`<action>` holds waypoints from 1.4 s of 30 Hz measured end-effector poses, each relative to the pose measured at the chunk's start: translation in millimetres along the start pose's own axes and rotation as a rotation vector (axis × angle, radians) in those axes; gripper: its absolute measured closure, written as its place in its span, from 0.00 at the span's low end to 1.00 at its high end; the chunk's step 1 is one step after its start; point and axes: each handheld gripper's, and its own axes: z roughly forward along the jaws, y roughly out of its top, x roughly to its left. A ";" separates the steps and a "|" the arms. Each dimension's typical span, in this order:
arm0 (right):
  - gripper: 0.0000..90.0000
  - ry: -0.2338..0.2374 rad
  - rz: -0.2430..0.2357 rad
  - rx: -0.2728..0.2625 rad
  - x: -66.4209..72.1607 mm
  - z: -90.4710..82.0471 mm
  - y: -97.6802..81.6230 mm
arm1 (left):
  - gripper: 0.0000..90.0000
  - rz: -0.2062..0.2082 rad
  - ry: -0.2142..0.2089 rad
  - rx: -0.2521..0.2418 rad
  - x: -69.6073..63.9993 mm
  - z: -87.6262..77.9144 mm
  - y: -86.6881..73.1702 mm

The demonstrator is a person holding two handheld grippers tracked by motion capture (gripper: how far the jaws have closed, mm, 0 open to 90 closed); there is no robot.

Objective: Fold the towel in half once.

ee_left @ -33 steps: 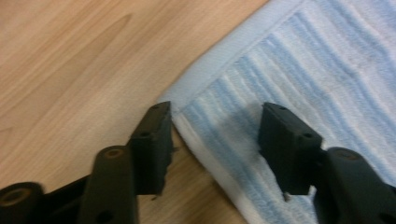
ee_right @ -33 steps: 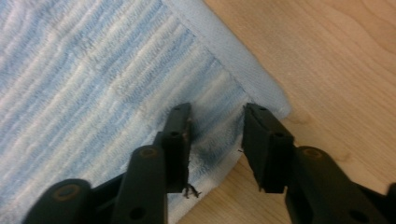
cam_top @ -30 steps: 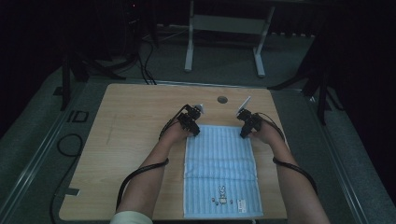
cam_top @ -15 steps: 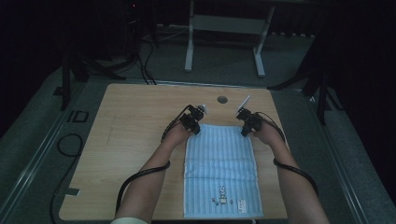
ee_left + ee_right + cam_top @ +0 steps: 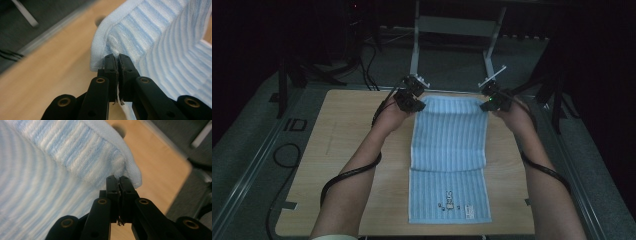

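Note:
A light blue striped towel [image 5: 449, 160] lies stretched lengthwise down the wooden table [image 5: 347, 165], with a small label near its front edge. My left gripper [image 5: 410, 99] is shut on the towel's far left corner [image 5: 105, 53]. My right gripper [image 5: 493, 101] is shut on the far right corner [image 5: 125, 167]. Both corners are pinched between the black jaws and held near the table's far edge. A crease runs across the towel about two thirds of the way toward the front.
A round hole [image 5: 100, 21] in the tabletop lies just past the towel's far edge. Beyond the table stands a metal frame [image 5: 452, 30] on a dark floor. Cables [image 5: 347, 175] trail from both grippers along the forearms.
Both grippers have moved away toward the table's far edge, pulling the top layer of the towel with them. The folded towel has opened out to about twice its earlier length.

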 end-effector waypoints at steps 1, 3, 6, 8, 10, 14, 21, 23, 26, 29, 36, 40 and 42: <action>0.97 -0.013 -0.001 -0.029 -0.9 -11.6 3.6 | 0.95 0.000 0.003 -0.015 0.2 -5.6 2.8; 0.97 -0.029 -0.006 -0.083 -1.7 -31.9 8.1 | 0.95 0.025 0.035 -0.044 -0.4 -20.1 7.9; 0.97 -0.041 -0.025 -0.143 2.0 -51.1 5.8 | 0.95 0.045 0.055 -0.086 -2.8 -33.0 5.6; 0.97 -0.045 -0.028 -0.163 4.1 -55.8 0.9 | 0.95 0.017 -0.001 -0.098 -4.5 -37.6 -0.1; 0.97 -0.038 -0.045 -0.168 10.9 -57.7 -8.7 | 0.95 0.047 -0.008 -0.084 -13.0 -37.9 -9.9; 0.97 -0.016 -0.090 -0.174 30.2 -54.6 -34.4 | 0.95 0.101 -0.058 -0.045 -30.7 -33.8 -37.8; 0.97 0.058 -0.149 -0.161 68.6 -40.1 -94.9 | 0.95 0.133 -0.141 0.003 -64.0 -22.5 -87.1; 0.97 0.070 -0.147 -0.151 74.6 -34.4 -107.7 | 0.95 0.151 -0.149 0.016 -73.2 -17.9 -98.7; 0.97 0.094 -0.137 -0.143 84.3 -24.1 -125.8 | 0.95 0.151 -0.181 0.051 -83.2 -7.5 -116.4; 0.97 0.135 -0.141 -0.114 96.5 -9.1 -144.1 | 0.95 0.137 -0.214 0.086 -87.0 2.9 -131.8; 0.97 0.235 -0.109 -0.045 114.4 28.7 -175.0 | 0.95 0.078 -0.301 0.173 -90.9 32.2 -163.8; 0.97 0.255 -0.107 -0.001 118.7 46.7 -180.1 | 0.94 0.049 -0.320 0.199 -91.0 45.6 -171.1; 0.97 0.260 -0.097 0.006 116.3 52.9 -179.5 | 0.94 0.055 -0.314 0.216 -91.9 49.8 -171.4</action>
